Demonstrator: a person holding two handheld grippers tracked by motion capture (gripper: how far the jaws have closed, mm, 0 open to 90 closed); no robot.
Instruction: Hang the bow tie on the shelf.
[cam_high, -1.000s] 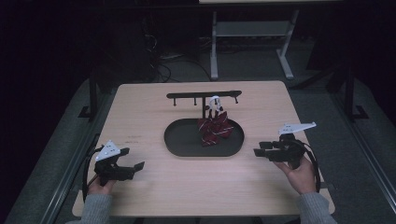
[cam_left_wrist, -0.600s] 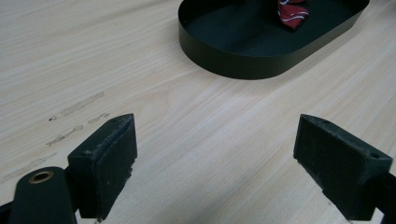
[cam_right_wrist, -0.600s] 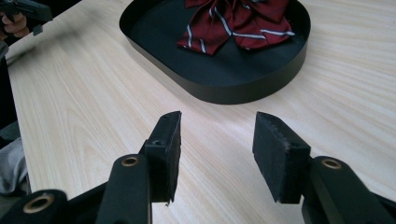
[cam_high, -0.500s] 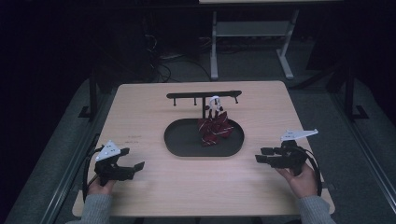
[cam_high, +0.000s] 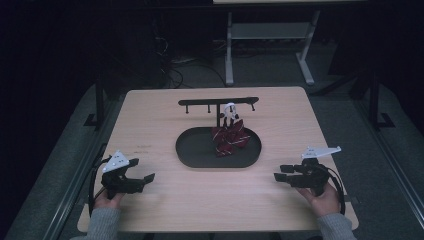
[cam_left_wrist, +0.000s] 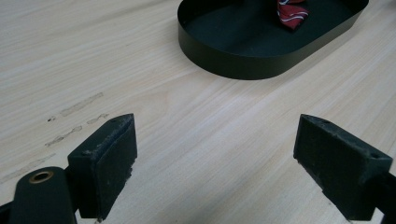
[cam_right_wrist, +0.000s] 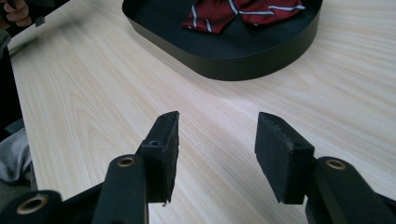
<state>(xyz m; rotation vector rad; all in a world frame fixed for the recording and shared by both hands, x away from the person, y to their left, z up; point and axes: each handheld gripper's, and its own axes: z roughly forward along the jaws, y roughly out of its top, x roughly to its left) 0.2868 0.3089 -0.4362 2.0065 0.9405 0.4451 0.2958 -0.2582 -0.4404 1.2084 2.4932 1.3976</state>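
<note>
A dark red cloth with thin white stripes (cam_high: 229, 140), looking like a necktie or a folded striped fabric, lies bunched in the far right part of a black oval metal tray (cam_high: 200, 157) in the middle of the pale wooden surface (cam_high: 165, 110), with part of it rising toward a small white clip or tag (cam_high: 230, 111) under the black T-shaped rack (cam_high: 218, 103) that stands at the tray's far rim. Whether the cloth is hooked on the rack or merely leans against its post I cannot tell. It should be light, limp and a little slippery, so it will sag and unfold when lifted; a pinch on a thick fold near the top of the heap looks safer than on a loose tail. The tray's low upright wall stands in the way of a flat approach, so coming in from above seems wiser. The left gripper (cam_high: 137, 179) rests low near the front left corner of the surface with its jaws wide apart and nothing between them; the right gripper (cam_high: 278, 176) sits near the front right, pointing inward, and its jaws have just been opening, standing apart over bare wood. Open wood lies between each gripper and the tray, while the rack's crossbar limits room at the far side.
</note>
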